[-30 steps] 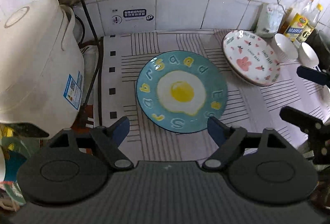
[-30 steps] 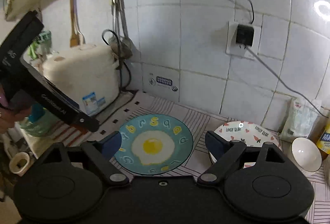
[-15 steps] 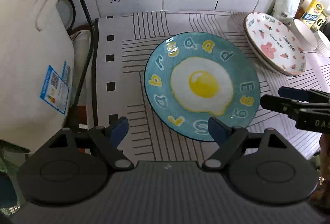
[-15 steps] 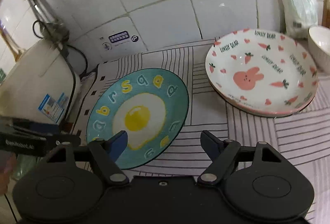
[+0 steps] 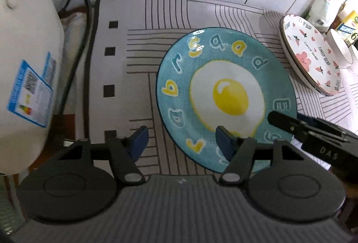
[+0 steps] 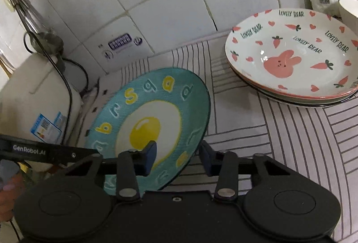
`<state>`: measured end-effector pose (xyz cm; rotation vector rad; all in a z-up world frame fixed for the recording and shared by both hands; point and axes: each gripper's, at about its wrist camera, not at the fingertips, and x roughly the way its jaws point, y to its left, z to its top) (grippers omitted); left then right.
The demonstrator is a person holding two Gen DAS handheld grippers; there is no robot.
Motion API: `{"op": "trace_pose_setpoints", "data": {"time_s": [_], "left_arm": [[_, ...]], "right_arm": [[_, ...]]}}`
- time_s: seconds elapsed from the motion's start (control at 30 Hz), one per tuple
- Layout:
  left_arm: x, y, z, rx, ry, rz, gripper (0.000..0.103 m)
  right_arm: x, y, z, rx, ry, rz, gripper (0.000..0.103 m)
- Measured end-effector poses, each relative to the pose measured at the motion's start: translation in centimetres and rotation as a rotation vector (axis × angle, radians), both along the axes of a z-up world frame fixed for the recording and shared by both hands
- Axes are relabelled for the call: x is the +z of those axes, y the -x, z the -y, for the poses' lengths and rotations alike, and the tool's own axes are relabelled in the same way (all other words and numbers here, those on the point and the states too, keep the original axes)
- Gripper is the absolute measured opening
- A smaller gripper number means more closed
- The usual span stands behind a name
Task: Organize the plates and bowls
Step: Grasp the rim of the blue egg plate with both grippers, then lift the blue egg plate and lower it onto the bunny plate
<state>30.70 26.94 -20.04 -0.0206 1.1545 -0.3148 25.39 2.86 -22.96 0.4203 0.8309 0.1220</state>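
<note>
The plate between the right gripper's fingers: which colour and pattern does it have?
Teal plate with a fried-egg picture and yellow and white letters around the rim; clearest in the left wrist view.

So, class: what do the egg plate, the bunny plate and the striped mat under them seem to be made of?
Egg plate: probably glazed ceramic; bright glints on the yolk, painted letters under a glossy coat.
Bunny plate: likely glazed ceramic too; shiny white face, printed carrots, coloured rim.
Striped mat: looks like matte fabric or soft plastic with no shine; which one is unclear.
</note>
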Motion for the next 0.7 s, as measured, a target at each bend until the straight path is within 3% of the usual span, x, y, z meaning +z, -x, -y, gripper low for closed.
{"op": "trace_pose_setpoints", "data": {"time_s": [0.13, 0.17, 0.23, 0.27, 0.33, 0.4, 0.47, 0.7], "left_arm": [[-0.9, -0.3, 0.0, 0.029, -0.001, 0.014, 0.065], [-1.0, -0.3, 0.0, 0.03, 0.003, 0.014, 0.065], [-1.6, -0.5, 0.0, 0.024, 0.008, 0.003, 0.06], [-1.8, -0.5, 0.0, 0.02, 0.006, 0.001, 0.058], [-1.8, -0.5, 0.1, 0.004, -0.004, 0.017, 0.057], [-1.8, -0.3, 0.3, -0.008, -0.026, 0.034, 0.053], [-1.7, 0.0, 0.5, -0.027, -0.013, 0.045, 0.036], [-1.1, 0.1, 0.0, -0.002, 0.024, 0.022, 0.032]], "right_arm": [[0.1, -0.5, 0.5, 0.024, -0.003, -0.025, 0.042], [0.1, -0.7, 0.7, 0.023, -0.009, -0.028, 0.038], [-0.2, -0.9, 0.9, 0.016, -0.008, -0.035, 0.021], [-0.3, -1.1, 1.0, 0.014, -0.002, -0.038, 0.02], [-0.6, -1.2, 1.7, 0.0, -0.051, -0.042, 0.016], [-1.5, -1.3, 3.3, -0.062, -0.176, -0.061, 0.009], [-2.1, -1.4, 4.3, -0.09, -0.263, -0.074, 0.009], [-0.5, -1.4, 3.7, -0.042, -0.222, -0.108, 0.015]]}}
